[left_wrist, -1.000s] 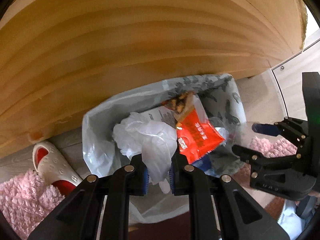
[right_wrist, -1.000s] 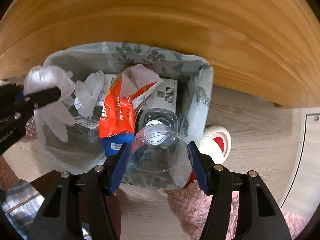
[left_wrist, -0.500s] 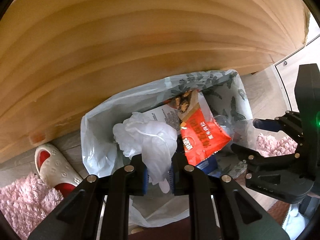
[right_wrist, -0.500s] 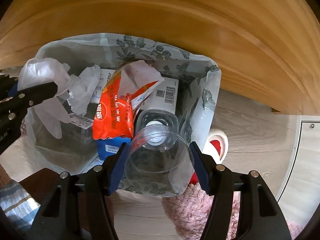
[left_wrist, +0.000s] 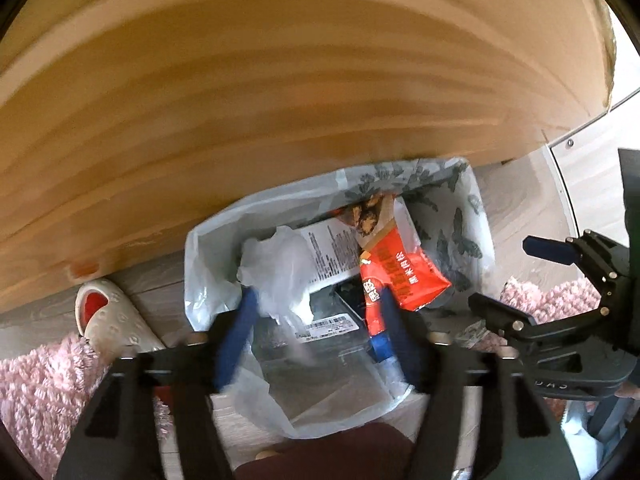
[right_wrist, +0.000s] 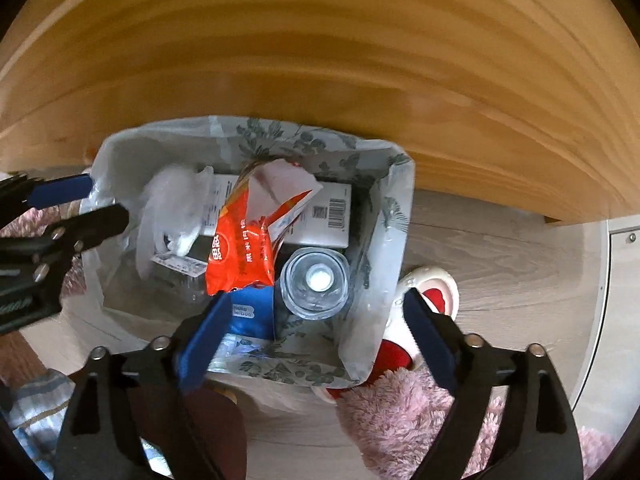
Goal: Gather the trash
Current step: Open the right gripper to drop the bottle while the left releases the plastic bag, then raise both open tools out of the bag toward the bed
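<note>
A trash bag with a leaf print (left_wrist: 472,216) (right_wrist: 384,216) stands open on the floor under a wooden tabletop. Inside lie a white plastic glove (left_wrist: 280,268) (right_wrist: 168,200), a red snack wrapper (left_wrist: 400,276) (right_wrist: 240,252), a white box (right_wrist: 332,208), a blue pack (right_wrist: 252,312) and a clear plastic bottle (right_wrist: 316,280) standing upright. My left gripper (left_wrist: 316,304) is open above the bag, over the glove. My right gripper (right_wrist: 316,312) is open and empty above the bottle.
The wooden tabletop (left_wrist: 280,80) (right_wrist: 320,60) overhangs the bag closely. White and red slippers (left_wrist: 116,320) (right_wrist: 432,292) and a pink fluffy rug (left_wrist: 36,380) (right_wrist: 420,412) lie on the floor beside the bag. A dark red object (left_wrist: 320,456) is at the near edge.
My left gripper opened and let go of the white glove, which dropped into the bag. My right gripper opened and released the clear bottle, which now stands in the bag.
</note>
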A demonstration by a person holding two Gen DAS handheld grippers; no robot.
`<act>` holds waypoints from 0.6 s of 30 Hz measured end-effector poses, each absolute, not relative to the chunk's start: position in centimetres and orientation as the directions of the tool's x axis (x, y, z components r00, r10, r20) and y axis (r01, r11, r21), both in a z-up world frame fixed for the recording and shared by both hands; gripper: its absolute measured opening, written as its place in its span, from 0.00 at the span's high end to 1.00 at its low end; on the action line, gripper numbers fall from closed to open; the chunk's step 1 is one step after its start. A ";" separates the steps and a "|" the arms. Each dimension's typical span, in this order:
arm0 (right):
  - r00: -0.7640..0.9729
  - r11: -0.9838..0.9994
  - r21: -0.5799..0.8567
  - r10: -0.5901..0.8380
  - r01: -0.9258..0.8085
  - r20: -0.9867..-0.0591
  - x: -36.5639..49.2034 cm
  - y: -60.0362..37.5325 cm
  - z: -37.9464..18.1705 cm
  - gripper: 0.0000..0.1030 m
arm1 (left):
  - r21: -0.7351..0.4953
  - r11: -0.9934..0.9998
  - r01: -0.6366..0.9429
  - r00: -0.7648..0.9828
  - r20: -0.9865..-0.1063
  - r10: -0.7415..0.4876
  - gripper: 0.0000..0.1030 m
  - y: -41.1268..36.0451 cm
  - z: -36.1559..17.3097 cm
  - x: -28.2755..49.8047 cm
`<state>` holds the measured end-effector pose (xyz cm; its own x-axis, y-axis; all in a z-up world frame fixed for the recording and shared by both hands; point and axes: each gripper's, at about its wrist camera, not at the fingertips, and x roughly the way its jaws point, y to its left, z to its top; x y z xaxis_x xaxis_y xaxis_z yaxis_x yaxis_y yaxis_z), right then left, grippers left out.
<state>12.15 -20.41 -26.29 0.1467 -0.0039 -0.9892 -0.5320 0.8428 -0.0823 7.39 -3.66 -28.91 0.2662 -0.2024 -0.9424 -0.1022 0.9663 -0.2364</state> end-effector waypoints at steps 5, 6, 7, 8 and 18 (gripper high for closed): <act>0.169 0.854 -0.066 0.025 -0.516 -0.985 12.2 -20.9 -25.4 0.11 | -0.275 0.952 -0.135 0.312 -0.924 -0.222 0.07 -2.9 -28.0 6.9; 0.178 0.855 -0.069 0.028 -0.513 -0.984 12.2 -20.9 -25.2 0.11 | -0.297 0.943 -0.149 0.313 -0.919 -0.240 0.07 -2.6 -27.9 6.9; 0.188 0.858 -0.067 0.035 -0.509 -0.982 12.2 -21.0 -24.9 0.11 | -0.308 0.938 -0.158 0.315 -0.916 -0.248 0.07 -2.4 -27.9 6.8; 0.192 0.860 -0.065 0.039 -0.506 -0.981 12.1 -20.9 -24.7 0.11 | -0.318 0.933 -0.167 0.321 -0.912 -0.254 0.07 -2.2 -27.8 6.8; 0.244 0.871 -0.055 0.076 -0.488 -0.967 11.6 -21.2 -23.6 0.08 | -0.322 0.935 -0.151 0.345 -0.903 -0.255 0.07 -2.1 -27.0 6.5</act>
<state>11.61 -21.23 -23.57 0.2443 0.0757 -0.9667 -0.4883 0.8709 -0.0551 6.49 -2.08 -26.99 0.3454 -0.2552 -0.9031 -0.1506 0.9348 -0.3218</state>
